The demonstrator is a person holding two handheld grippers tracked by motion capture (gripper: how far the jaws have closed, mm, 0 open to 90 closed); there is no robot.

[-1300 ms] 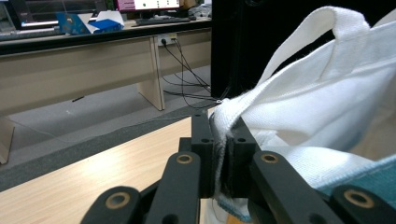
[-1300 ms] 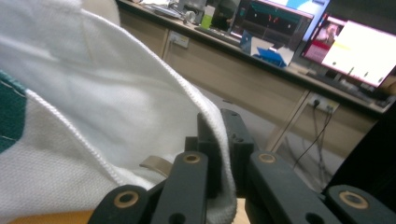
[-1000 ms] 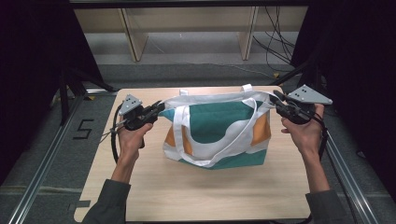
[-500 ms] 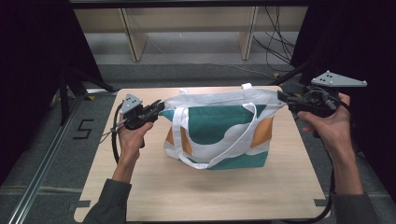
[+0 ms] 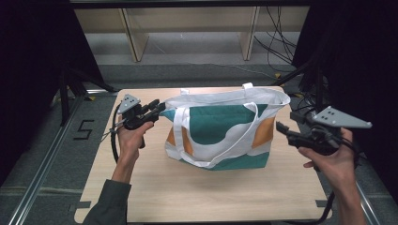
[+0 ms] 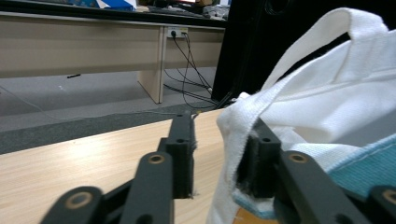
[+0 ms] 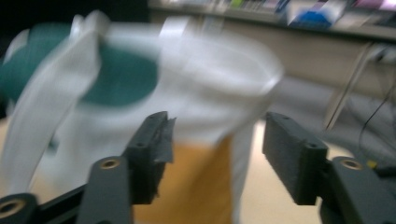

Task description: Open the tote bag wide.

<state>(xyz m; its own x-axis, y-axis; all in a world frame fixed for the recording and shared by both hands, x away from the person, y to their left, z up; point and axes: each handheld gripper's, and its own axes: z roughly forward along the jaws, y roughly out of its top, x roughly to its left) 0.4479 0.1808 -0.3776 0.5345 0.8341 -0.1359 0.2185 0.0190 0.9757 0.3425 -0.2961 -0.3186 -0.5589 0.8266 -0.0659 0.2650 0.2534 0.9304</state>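
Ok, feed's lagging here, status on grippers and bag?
Left gripper just opening, tote bag rim between jaws. Right gripper open, clear of bag. Nothing in the way.

Left hand-held gripper point(image 5: 157, 107) and right hand-held gripper point(image 5: 280, 127): black, grey three-cornered top plates, black cables; grey-green sleeve point(image 5: 105, 206).

A lab recording bay: black curtains point(image 5: 33, 70) flank the wooden counter point(image 5: 197, 187), loose cables point(image 5: 277, 33) trail at one o'clock.
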